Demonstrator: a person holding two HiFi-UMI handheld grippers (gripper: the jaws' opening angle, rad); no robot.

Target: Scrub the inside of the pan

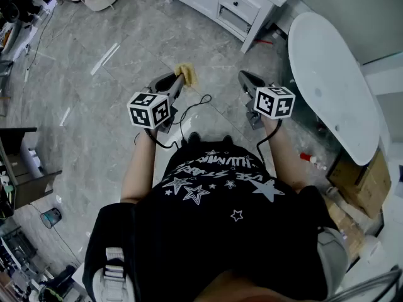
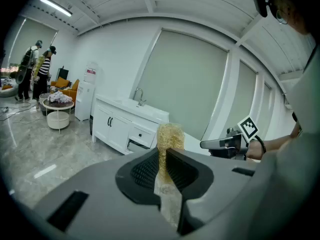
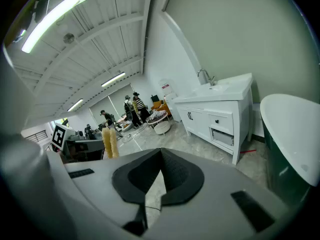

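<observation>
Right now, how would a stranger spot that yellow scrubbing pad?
Start at the white bathtub on the right, then cross the grey floor to the person's two grippers. The left gripper pinches the scrubbing pad: the only straw-yellow, fuzzy thing there, while the right gripper is shut and empty.

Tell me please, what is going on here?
A person stands on a tiled floor with a gripper in each hand. The left claw is shut on a yellow sponge. The right claw is shut and empty. No pan is in view, so scrubbing has not begun. A cabinet and a white tub are ahead.
</observation>
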